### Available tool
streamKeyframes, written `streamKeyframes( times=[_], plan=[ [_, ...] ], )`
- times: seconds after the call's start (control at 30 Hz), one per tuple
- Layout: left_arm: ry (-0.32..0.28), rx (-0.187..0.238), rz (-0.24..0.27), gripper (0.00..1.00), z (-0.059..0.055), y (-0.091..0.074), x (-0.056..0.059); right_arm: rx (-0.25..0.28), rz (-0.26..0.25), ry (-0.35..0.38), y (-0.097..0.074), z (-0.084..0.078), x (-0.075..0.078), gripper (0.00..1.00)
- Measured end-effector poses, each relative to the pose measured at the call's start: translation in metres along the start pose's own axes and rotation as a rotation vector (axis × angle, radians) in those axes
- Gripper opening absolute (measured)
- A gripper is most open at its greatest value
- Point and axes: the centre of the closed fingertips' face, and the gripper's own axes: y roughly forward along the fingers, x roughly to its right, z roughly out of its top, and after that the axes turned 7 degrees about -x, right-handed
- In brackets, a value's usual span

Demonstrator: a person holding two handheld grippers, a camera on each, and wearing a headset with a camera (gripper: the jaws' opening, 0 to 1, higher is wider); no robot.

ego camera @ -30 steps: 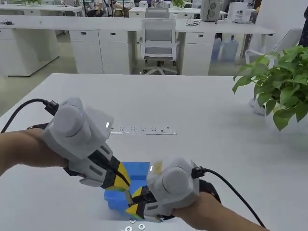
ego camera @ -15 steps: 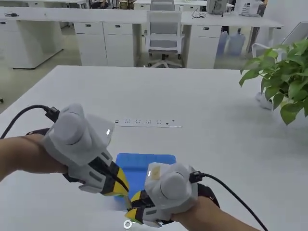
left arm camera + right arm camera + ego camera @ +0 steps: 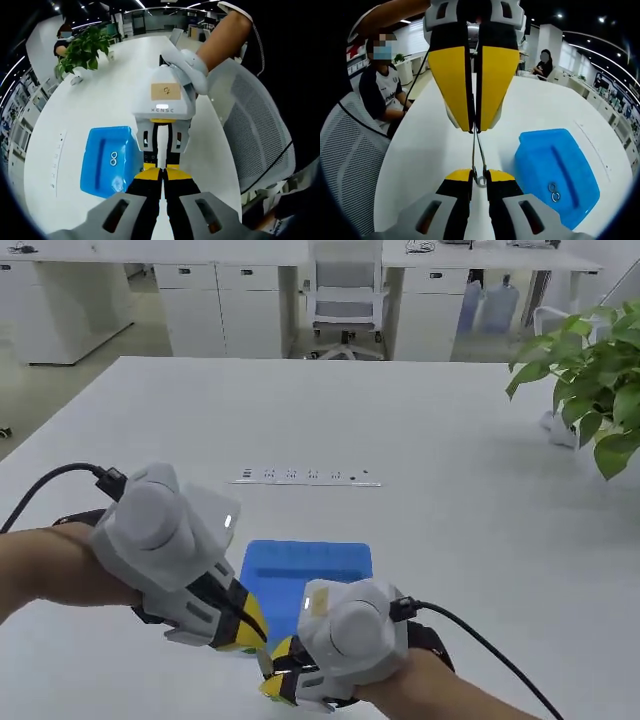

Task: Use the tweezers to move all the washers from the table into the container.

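On your left, the left gripper (image 3: 248, 628) is clamped on the upper part of the tweezers (image 3: 476, 147), so its squeeze works the tines. It points inward and down toward your other hand, which is why the two tools meet nose to nose low over the table (image 3: 450, 530). In the right gripper view the tines run down to one washer (image 3: 481, 181) at their tips; whether it is clear of the table cannot be told. The right gripper (image 3: 480, 175) has its jaws drawn narrow around those tips, most likely to steady them and stop the washer slipping. Just to the right sits the blue container (image 3: 310, 558), close by so the carry is short, with two washers (image 3: 553, 191) already inside. Far right, the plant (image 3: 600, 360) stands well apart.
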Motion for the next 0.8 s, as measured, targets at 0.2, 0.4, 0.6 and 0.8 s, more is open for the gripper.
streamKeyframes(
  times=[0.2, 0.4, 0.6, 0.8],
  plan=[
    [0.003, -0.012, -0.006, 0.05, -0.0043, 0.0043, -0.0007, -0.003, 0.002, 0.005, 0.0043, -0.0026, -0.0007, 0.12],
    [0.004, -0.024, -0.01, 0.05, -0.0069, 0.0073, -0.001, -0.003, 0.007, 0.015, 0.0083, -0.0037, -0.0009, 0.13],
    [-0.001, -0.02, -0.013, 0.05, -0.0063, 0.0086, -0.0017, 0.002, 0.009, 0.022, 0.0099, -0.0035, -0.0012, 0.13],
    [-0.007, -0.015, -0.014, 0.05, -0.0055, 0.0088, -0.0029, 0.0, 0.009, 0.024, 0.0094, -0.0044, -0.001, 0.13]
  ],
)
